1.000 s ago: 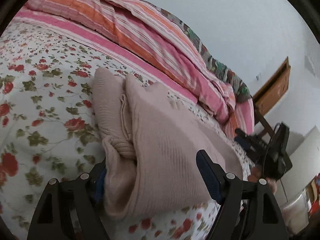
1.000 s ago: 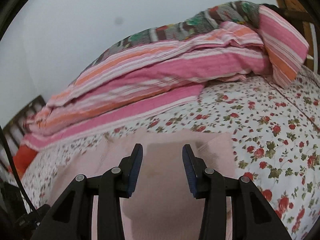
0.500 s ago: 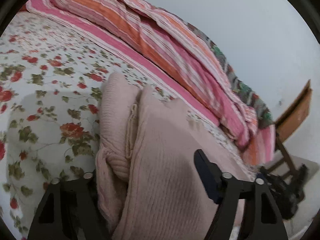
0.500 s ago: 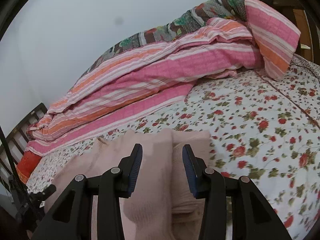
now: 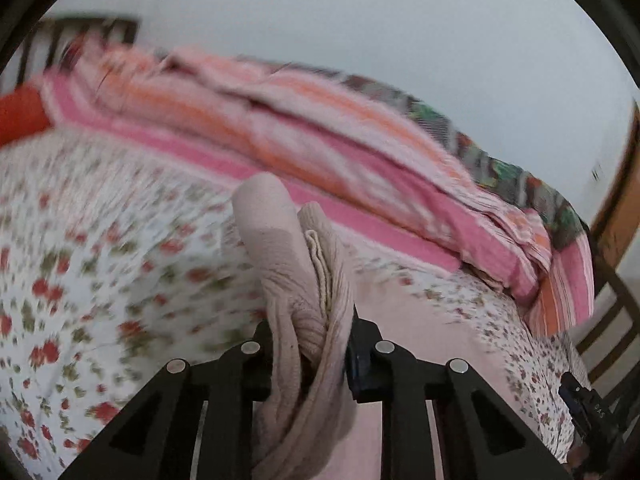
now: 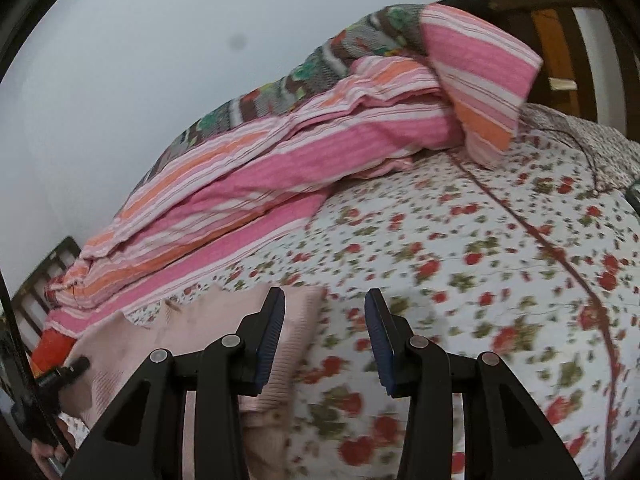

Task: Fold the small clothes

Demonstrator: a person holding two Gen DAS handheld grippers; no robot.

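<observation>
Clamped between the fingers of the left hand-held gripper [image 5: 310,350] is a bunched fold of the pale pink ribbed knit garment [image 5: 288,264], which is raised above the red-flowered white bed sheet [image 5: 100,264]. The right hand-held gripper [image 6: 325,344] is held open, nothing between its fingers, beside the garment's edge. A pink-and-orange striped quilt [image 6: 304,160] is heaped behind.
</observation>
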